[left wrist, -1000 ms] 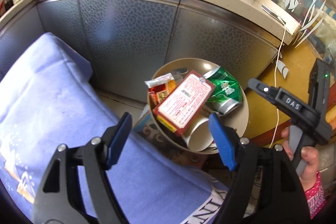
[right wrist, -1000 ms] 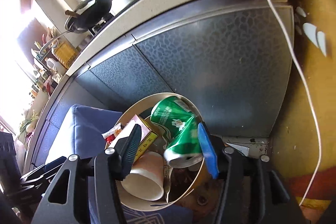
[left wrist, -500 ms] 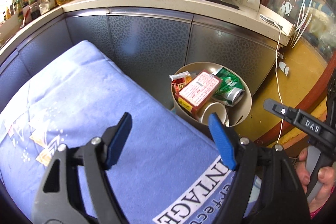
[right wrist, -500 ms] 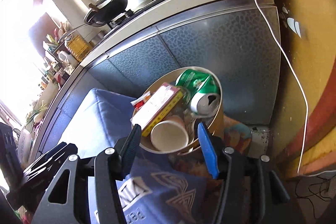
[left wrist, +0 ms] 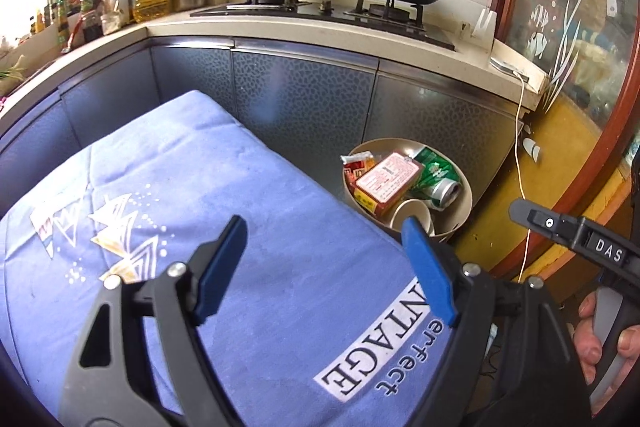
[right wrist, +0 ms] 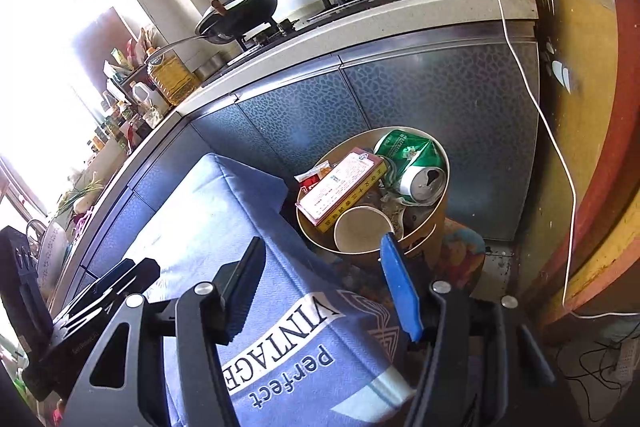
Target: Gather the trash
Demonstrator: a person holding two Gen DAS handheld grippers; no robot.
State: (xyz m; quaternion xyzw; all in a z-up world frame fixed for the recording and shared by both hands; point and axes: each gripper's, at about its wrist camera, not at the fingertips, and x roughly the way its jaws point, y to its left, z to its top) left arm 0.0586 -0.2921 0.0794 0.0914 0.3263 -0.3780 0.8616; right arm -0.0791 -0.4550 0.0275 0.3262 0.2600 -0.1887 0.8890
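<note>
A round beige trash bin point(left wrist: 466, 197) stands on the floor by the grey cabinet, off the blue-clothed table's corner. In it lie a red box point(left wrist: 386, 183), a green can point(left wrist: 434, 179), a paper cup point(left wrist: 412, 217) and a snack wrapper point(left wrist: 356, 165). My left gripper point(left wrist: 324, 227) hovers over the blue cloth, short of the bin, its jaws opening with nothing between them. The right wrist view shows the bin point(right wrist: 424, 247), box point(right wrist: 344, 185), can point(right wrist: 416, 163) and cup point(right wrist: 362, 231). My right gripper point(right wrist: 322, 243) hangs above the table corner, jaws opening on nothing.
The blue cloth point(left wrist: 200, 207) covers a table below both grippers. Behind it runs a kitchen counter point(left wrist: 320, 31) with two black pans on a stove and bottles at the left. A white cable point(right wrist: 560, 163) hangs down by a red-framed glass door point(left wrist: 580, 27).
Both grippers have drawn back and up from the bin, which now looks smaller and farther. More of the blue cloth and the counter top has come into view.
</note>
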